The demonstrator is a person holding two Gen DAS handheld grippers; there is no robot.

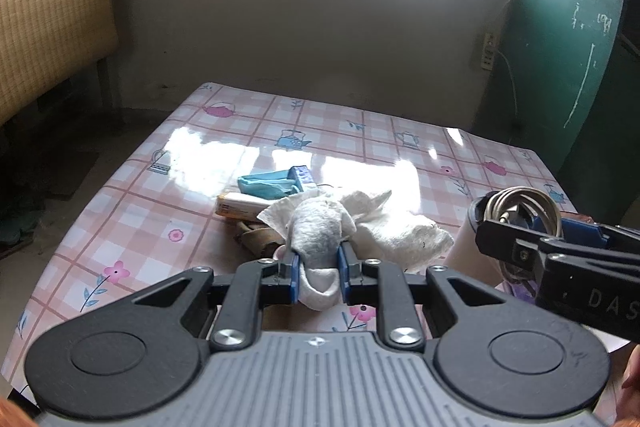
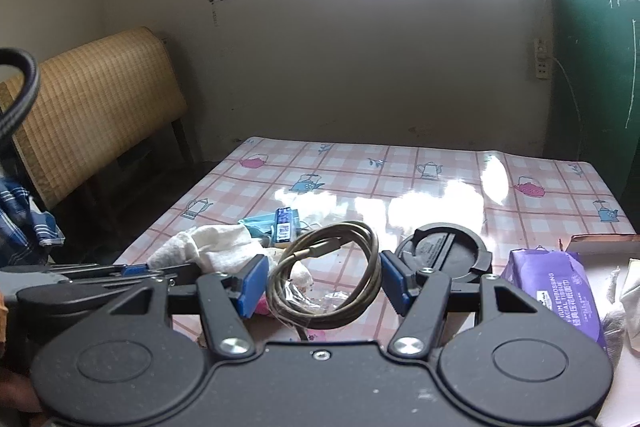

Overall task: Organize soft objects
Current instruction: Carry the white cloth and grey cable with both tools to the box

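White cloth [image 1: 320,239] sits clamped in the left tongs [image 1: 319,267] above the bench [image 1: 132,187]; right tongs [image 2: 320,281] gape around a coiled cable [image 2: 324,267], unpinched. Next, judging: carry cloth to its pile.

The purple tissue pack [image 2: 554,301] runs behind the right claw's [image 2: 320,279] body, its small print unreadable — and the orange-striped box [image 1: 240,205] lies half buried under the white cloth [image 1: 384,223].

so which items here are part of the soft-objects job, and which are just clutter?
Job:
- white sock, clamped in left gripper
- white cloth
- blue face mask
- purple tissue pack

Clutter:
- coiled cable, between open right gripper jaws
- black round lid
- small blue box
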